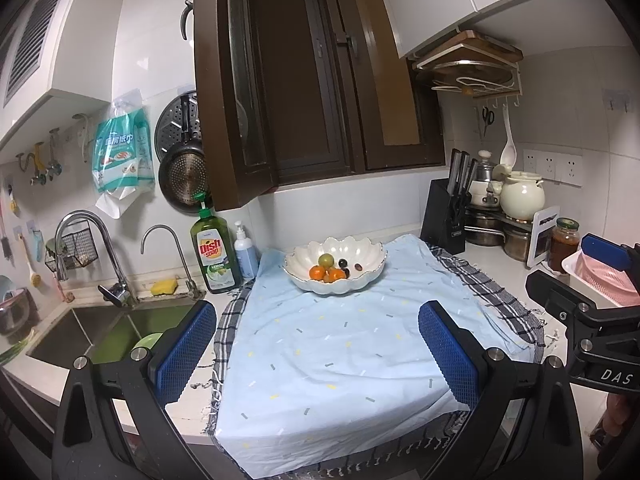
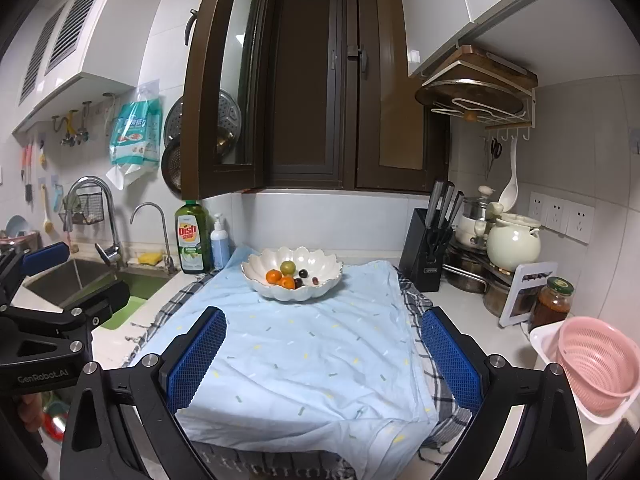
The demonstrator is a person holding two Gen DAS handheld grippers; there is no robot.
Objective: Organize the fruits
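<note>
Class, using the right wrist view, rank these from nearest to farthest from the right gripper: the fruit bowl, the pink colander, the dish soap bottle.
1. Pink colander, close by on the right of the right gripper.
2. Fruit bowl, straight ahead on the blue cloth.
3. Dish soap bottle, back left beside the sink.

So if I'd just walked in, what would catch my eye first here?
Probably the white scalloped bowl at the far end of the pale blue cloth, holding orange, green and dark fruits. Next, the blue-padded left gripper and right gripper, both open and empty over the cloth's near end. At the right sits a pink colander.
</note>
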